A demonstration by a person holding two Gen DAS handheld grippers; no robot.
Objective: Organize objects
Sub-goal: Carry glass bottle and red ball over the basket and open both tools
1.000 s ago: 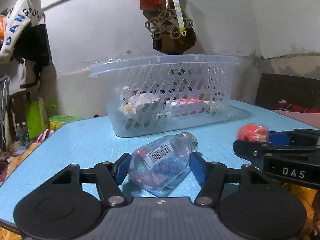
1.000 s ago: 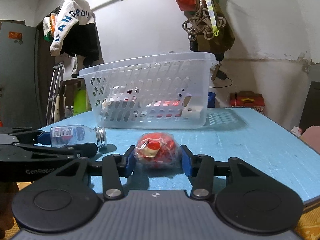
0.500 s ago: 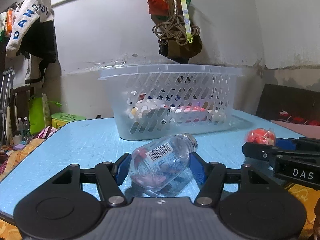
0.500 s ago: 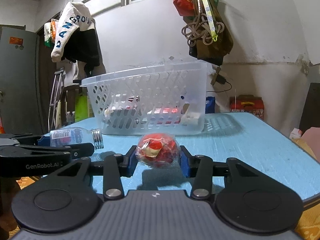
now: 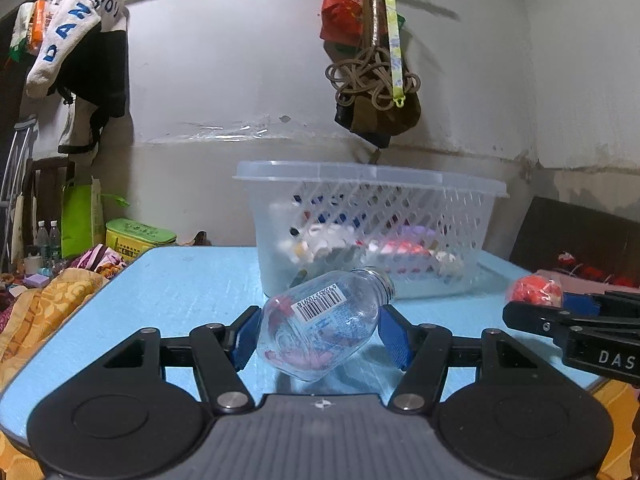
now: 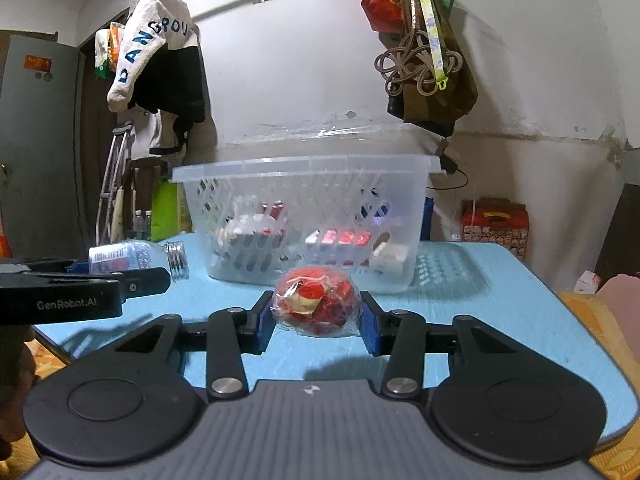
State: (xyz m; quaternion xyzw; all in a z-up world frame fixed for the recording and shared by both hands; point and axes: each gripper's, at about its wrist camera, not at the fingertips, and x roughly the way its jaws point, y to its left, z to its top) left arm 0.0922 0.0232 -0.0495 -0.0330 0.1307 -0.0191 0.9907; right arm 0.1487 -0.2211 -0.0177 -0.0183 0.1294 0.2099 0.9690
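While both hands carry something, the blue bench [image 6: 500, 300] fills the lower middle of each wrist view, and on it, at frame centre, stands the clear slotted basket [image 5: 368, 176], already holding a jumble of small packets low inside. Its rim sits above both loads in the two views, so each item would have to be raised over that lip before it could go in.

Next in size is the clear bottle [image 5: 320, 328], held by the left gripper [image 5: 316, 336] at lower centre of the left view. The blue pads press on its sides, the jaws spread only as far as the body is wide, and the bottle lies tilted with its threaded neck pointing up and right toward the basket. It appears clear of the bench. A smooth round body held across its width may well roll or slip between the pads, and the neck could catch the basket wall if brought in too low.

Smallest is the red wrapped bundle [image 6: 316, 306], pinched between the pads of the right gripper [image 6: 316, 320] at centre of the right view, jaws drawn close on it. Its soft, crinkly wrap may deform and slide out of the grip.

Both grippers sit side by side in front of one basket; reaching in together risks their fingers knocking, or nudging the light basket along the bench.
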